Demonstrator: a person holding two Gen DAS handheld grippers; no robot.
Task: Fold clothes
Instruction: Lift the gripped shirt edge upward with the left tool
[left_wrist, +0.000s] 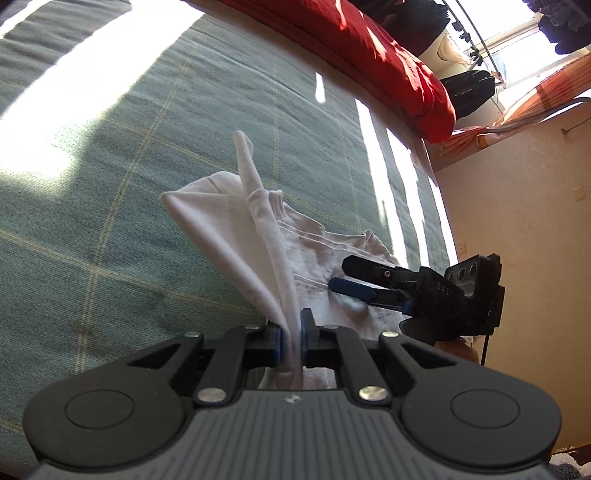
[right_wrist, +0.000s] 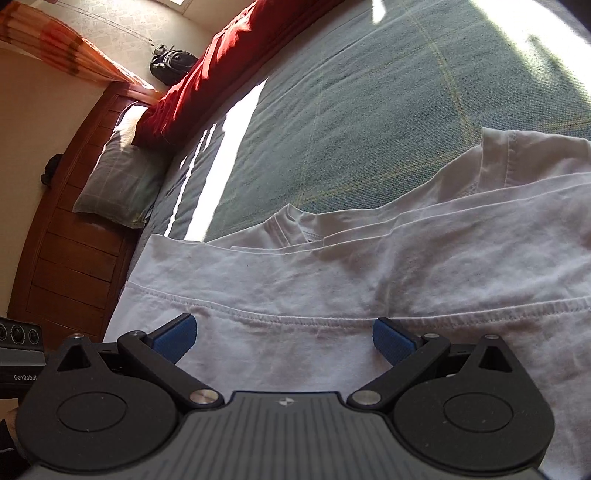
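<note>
The left gripper (left_wrist: 291, 341) tilts down over the bed (left_wrist: 110, 166), its pads clamped on a raised fold of the white shirt (left_wrist: 258, 236). The right gripper (right_wrist: 284, 338) also angles downward with jaws spread wide, nothing between the pads; it hovers just over the shirt's stitched hem (right_wrist: 295, 317). Beyond, the shirt lies on the green cover. "DAS" is printed on the right gripper's body, "GenRobot" on the left's. A red blanket (left_wrist: 388, 48) lies along the far edge.
</note>
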